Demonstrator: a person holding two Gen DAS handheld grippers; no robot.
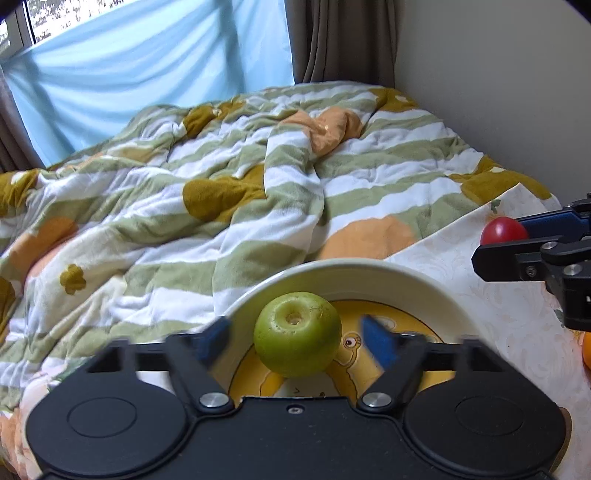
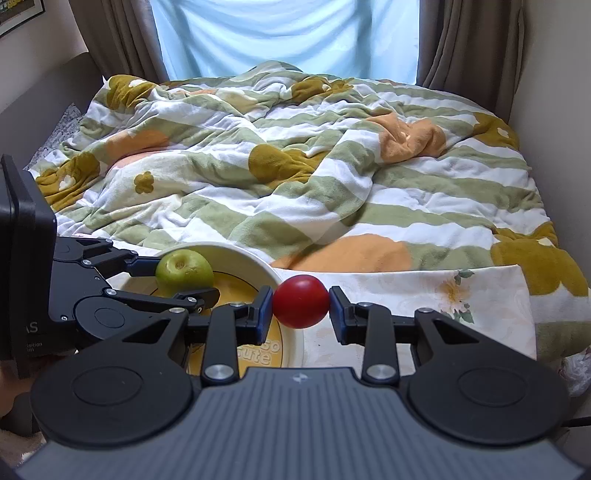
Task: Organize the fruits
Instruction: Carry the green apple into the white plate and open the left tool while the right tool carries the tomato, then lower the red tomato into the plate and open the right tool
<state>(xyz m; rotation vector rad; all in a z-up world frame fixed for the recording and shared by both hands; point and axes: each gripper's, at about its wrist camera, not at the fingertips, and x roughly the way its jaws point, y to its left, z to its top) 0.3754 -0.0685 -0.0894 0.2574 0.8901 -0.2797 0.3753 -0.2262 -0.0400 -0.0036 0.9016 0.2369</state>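
Behind the work area, a striped floral quilt covers the bed below a blue curtain. Left gripper: jaws spread wide, blurred, clear of the green apple, which sits in the cream bowl. Right gripper: pads pressed against both sides of the red fruit, just beside the bowl's rim, above a floral cloth. Only the left wrist view shows an orange fruit at its right edge.
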